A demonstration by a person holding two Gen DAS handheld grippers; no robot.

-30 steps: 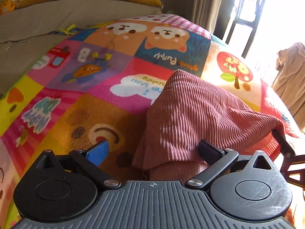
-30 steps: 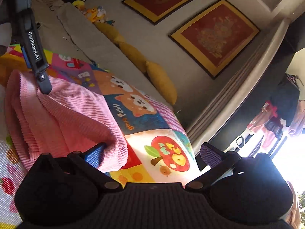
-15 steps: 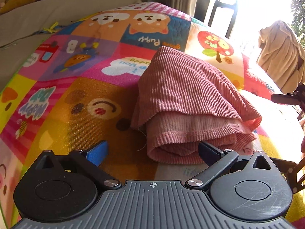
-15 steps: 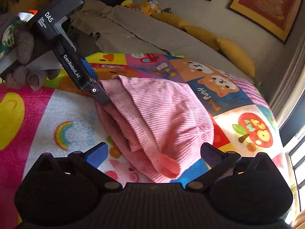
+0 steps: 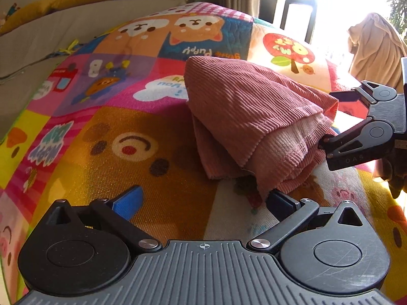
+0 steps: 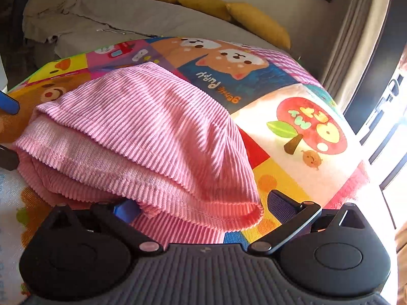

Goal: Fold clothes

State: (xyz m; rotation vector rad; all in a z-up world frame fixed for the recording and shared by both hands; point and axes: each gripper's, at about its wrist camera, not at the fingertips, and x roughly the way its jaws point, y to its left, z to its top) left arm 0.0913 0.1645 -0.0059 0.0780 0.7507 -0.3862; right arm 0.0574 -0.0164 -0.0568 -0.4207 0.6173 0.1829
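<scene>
A folded pink garment [image 5: 249, 117] lies bunched on a cartoon-print mat [image 5: 106, 137], its layered hems turned toward both cameras. The left gripper [image 5: 203, 200] sits low over the mat, level and pointing across it, jaws spread wide; its right fingertip [image 5: 279, 202] is at the garment's near corner, perhaps touching it, though the view does not settle that. The right gripper [image 6: 201, 207] comes in from the opposite side, also low and roughly level, jaws spread, with the garment's hem draped between them and over the left finger. In the left wrist view it [image 5: 361, 124] appears at the right edge, held sideways. Yellow cushions [image 6: 257, 23] line a sofa behind.
</scene>
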